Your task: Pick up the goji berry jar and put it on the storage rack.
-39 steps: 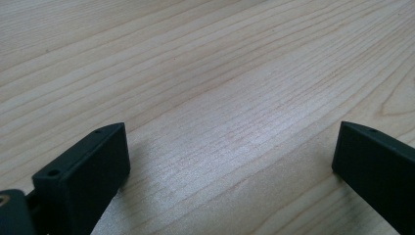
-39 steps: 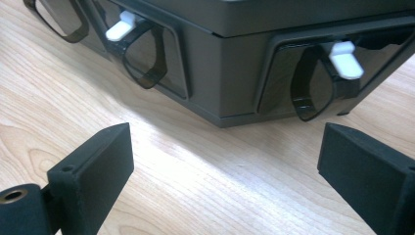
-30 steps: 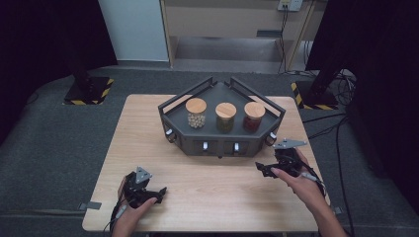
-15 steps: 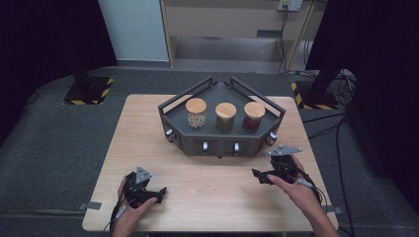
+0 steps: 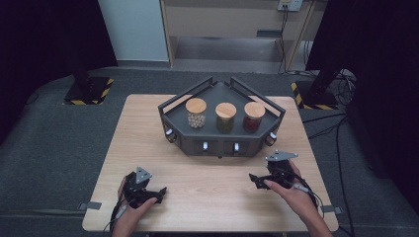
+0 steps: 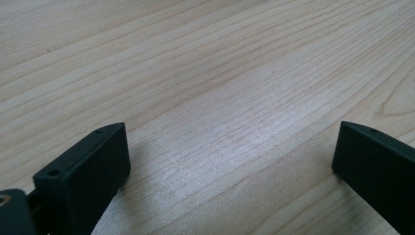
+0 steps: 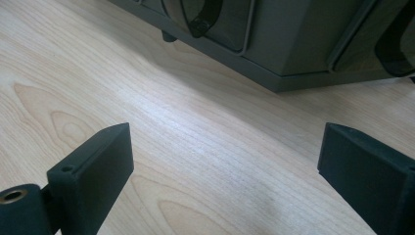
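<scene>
Both grippers rested low on bench [image 5: 207, 182], fingers spread, empty. Right gripper [image 5: 258, 180] had drifted back toward person since a second ago, away from rack [image 5: 222, 143] holding three jars [image 5: 226, 116]; left gripper [image 5: 157, 193] unmoved. No task evident.

Pale wooden worktop [image 5: 212, 182] with fine straight grain and a soft satin sheen, lying smooth beneath the left gripper [image 5: 148, 195] and the right gripper [image 5: 260, 180]. Matt black plastic jaws, slightly grainy, with small moulded holes near their edges, set wide apart over bare wood. Brass-coloured metal insert [image 7: 11, 196] at the base of the right gripper. Ahead of the right gripper, dark grey angular rack [image 5: 222, 143], matt-painted and smooth. On it, three clear glossy jars with light wooden lids [image 5: 226, 109]. Beyond the worktop, dull grey carpet-like floor [image 5: 54, 148], rough and matt.
</scene>
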The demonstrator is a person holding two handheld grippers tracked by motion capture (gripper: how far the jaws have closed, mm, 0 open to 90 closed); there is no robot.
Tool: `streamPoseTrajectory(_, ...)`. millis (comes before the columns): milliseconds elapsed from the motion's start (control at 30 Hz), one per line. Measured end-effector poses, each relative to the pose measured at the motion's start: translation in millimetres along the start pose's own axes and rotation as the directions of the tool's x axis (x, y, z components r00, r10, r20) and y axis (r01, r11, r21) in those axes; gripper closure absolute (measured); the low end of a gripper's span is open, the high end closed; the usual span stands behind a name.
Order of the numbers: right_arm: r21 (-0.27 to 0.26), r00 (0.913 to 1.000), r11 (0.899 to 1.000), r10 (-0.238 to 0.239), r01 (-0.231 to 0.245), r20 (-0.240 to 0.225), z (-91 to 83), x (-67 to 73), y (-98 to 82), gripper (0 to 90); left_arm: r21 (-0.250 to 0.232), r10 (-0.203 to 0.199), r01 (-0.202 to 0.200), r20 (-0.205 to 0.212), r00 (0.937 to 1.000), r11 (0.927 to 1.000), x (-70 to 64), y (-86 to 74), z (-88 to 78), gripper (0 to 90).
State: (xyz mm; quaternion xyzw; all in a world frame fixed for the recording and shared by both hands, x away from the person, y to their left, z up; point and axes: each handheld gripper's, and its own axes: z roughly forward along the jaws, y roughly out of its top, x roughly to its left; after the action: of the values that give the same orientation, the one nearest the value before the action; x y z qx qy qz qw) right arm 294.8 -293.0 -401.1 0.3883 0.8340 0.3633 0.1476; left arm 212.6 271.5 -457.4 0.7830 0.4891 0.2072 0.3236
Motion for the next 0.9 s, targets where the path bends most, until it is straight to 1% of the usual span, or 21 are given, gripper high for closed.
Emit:
streamPoseTrajectory(467,0.013,0.9997,1.0,-0.016,0.016,-0.019,8.7,14.4,-6.2,6.5,0.0,-0.001,0.001,-0.001,1.0,1.0,-0.4,-0.1,-0.1,0.0)
streamPoseTrajectory(800,0.007,0.9995,1.0,-0.026,0.027,-0.019,10.6,22.3,-11.9,6.4,0.0,-0.001,0.001,-0.001,1.0,1.0,-0.4,0.0,-0.1,0.0)
streamPoseTrajectory(900,0.005,0.9995,1.0,-0.022,0.022,-0.024,10.8,23.7,-13.7,6.4,0.0,-0.001,0.001,-0.001,1.0,1.0,-0.4,0.0,-0.1,0.0)
